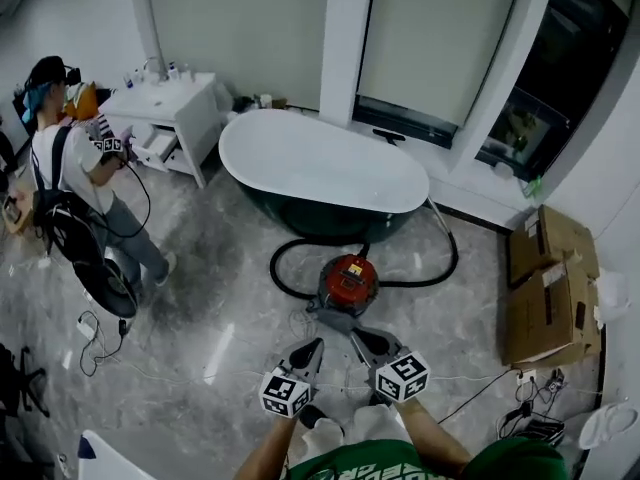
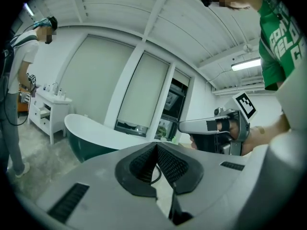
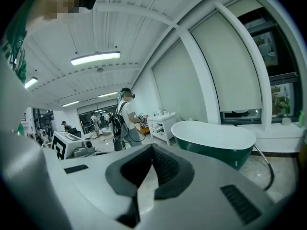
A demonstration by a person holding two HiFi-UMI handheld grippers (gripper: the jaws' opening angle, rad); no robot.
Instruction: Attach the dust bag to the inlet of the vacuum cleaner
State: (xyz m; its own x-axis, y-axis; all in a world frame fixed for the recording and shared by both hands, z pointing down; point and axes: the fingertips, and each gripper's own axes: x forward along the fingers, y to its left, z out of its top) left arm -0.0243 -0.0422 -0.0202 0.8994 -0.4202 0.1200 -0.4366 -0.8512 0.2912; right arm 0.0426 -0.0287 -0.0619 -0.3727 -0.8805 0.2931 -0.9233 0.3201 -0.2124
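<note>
Left hand-held gripper (image 1: 316, 345) and right hand-held gripper (image 1: 358, 336) held up side by side at the bottom of the head view, close but not touching, both pointing toward the vacuum cleaner (image 1: 348, 282). Left gripper view: jaws together at the tips, nothing between them. Right gripper view: jaws closed too, pads meeting, empty. Each marker cube faces up toward the head camera.

Vacuum cleaner is red and round, and sits on the grey marble floor (image 1: 220, 308) just ahead of the grippers and just in front of the bathtub (image 1: 320, 163), apart from both grippers. Black hose (image 1: 277, 268) loops on the floor around it, and part of it runs under the tub edge. Bathtub is white inside, dark green outside.

A second person (image 1: 75, 173) stands at left near a white cabinet (image 1: 175, 113) with one drawer open. Cardboard boxes (image 1: 545, 288) are stacked at right by the wall
</note>
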